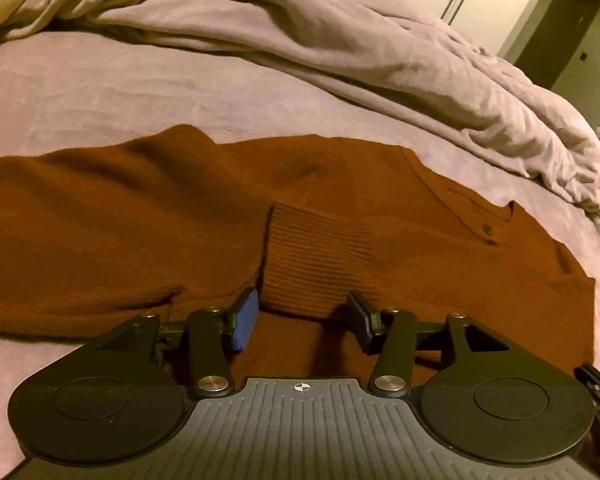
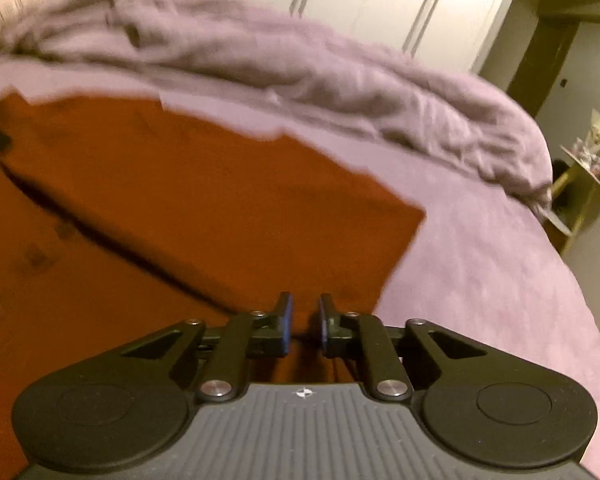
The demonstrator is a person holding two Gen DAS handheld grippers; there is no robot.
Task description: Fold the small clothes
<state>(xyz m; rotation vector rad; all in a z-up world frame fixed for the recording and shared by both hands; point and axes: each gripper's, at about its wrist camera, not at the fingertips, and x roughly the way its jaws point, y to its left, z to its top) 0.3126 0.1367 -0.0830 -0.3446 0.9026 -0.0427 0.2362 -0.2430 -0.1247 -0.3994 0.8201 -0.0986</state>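
Two grippers sit at the sweater's (image 1: 140, 216) near edge on the bed (image 1: 100, 92). Left gripper (image 1: 304, 320) is half open, empty, its ribbed cuff (image 1: 316, 256) straight ahead, just beyond. Right gripper (image 2: 303, 322), nearly closed, seems to pinch the hem by the right corner; the sweater's length runs sideways.

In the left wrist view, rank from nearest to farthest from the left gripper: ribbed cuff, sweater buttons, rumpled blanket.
From the left gripper:
1. ribbed cuff, just ahead of the fingertips.
2. sweater buttons, ahead to the right.
3. rumpled blanket, across the bed's far side.
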